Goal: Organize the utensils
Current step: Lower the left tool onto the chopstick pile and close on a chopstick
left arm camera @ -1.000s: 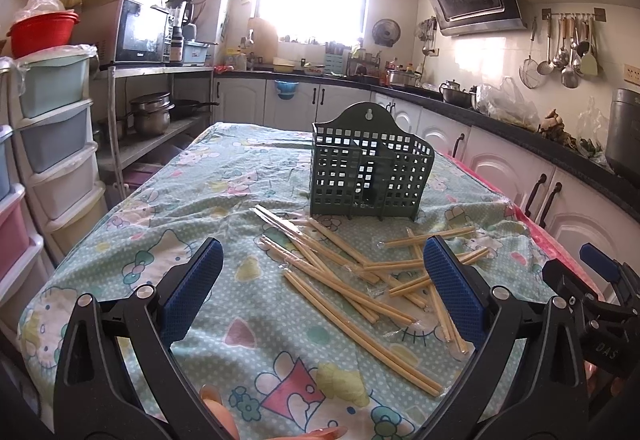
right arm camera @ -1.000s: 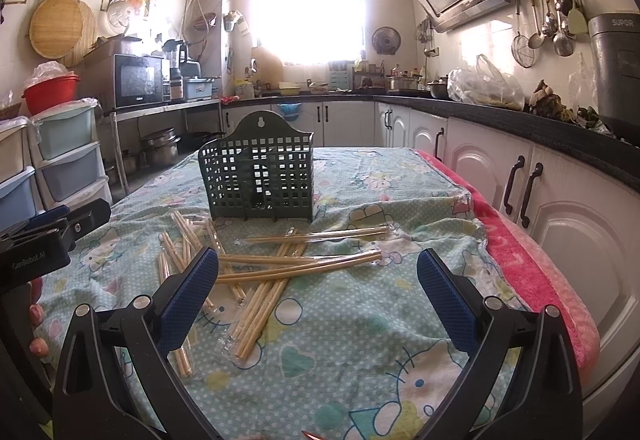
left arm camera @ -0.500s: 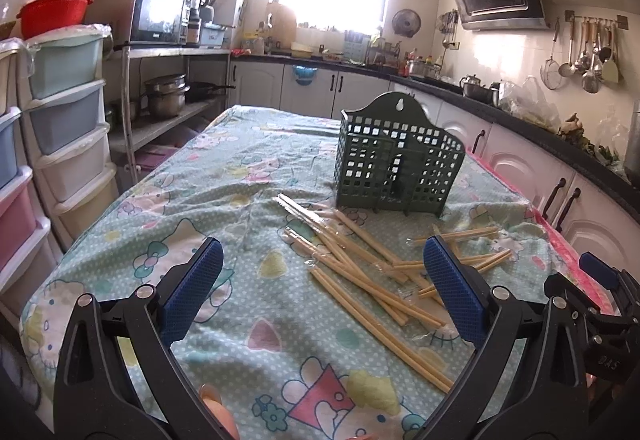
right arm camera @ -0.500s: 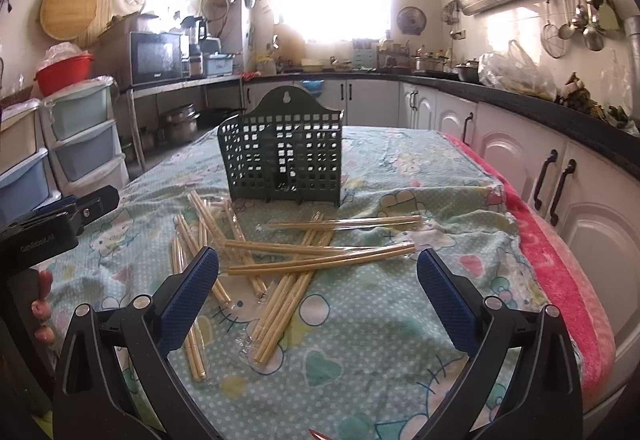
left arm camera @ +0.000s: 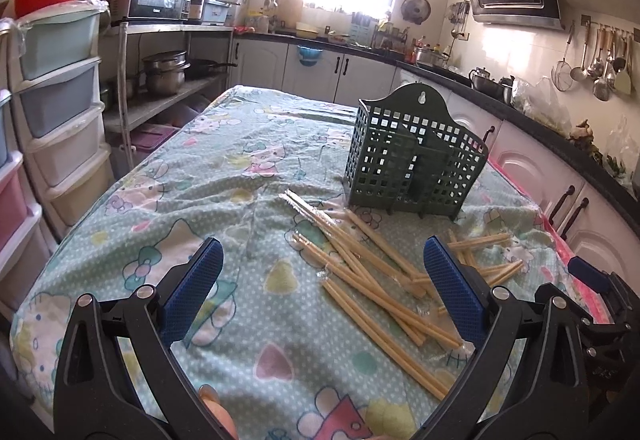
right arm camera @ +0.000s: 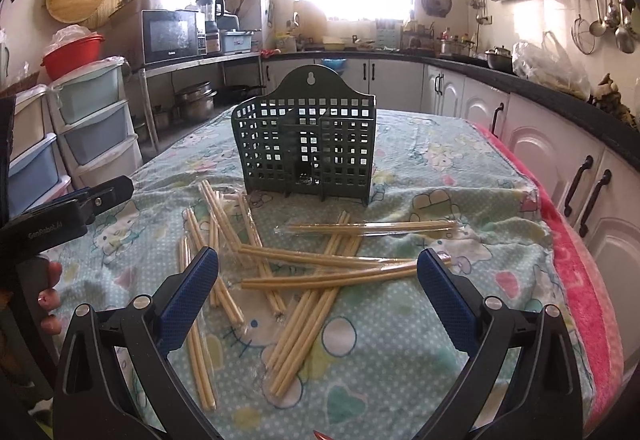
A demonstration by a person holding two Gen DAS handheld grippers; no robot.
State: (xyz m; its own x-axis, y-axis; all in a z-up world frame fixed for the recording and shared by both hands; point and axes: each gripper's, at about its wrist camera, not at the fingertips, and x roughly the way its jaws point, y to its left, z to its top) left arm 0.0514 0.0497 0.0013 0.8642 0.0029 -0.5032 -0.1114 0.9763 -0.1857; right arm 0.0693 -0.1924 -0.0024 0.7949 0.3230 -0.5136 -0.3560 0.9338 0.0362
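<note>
Table (right arm camera: pixel 460 167) under a mint cartoon-print cloth carries everything. Dark green perforated plastic utensil caddy (right arm camera: pixel 308 143) stands upright mid-table, open top up, looks empty, so likely the drop target. Pale wooden chopsticks in clear sleeves (right arm camera: pixel 320 272) lie crossed on the cloth just in front of it, none sorted. Left gripper (left arm camera: pixel 324 292) and right gripper (right arm camera: pixel 318 294) hover over the pile, jaws wide apart, holding nothing; probably lining up a first pick.
</note>
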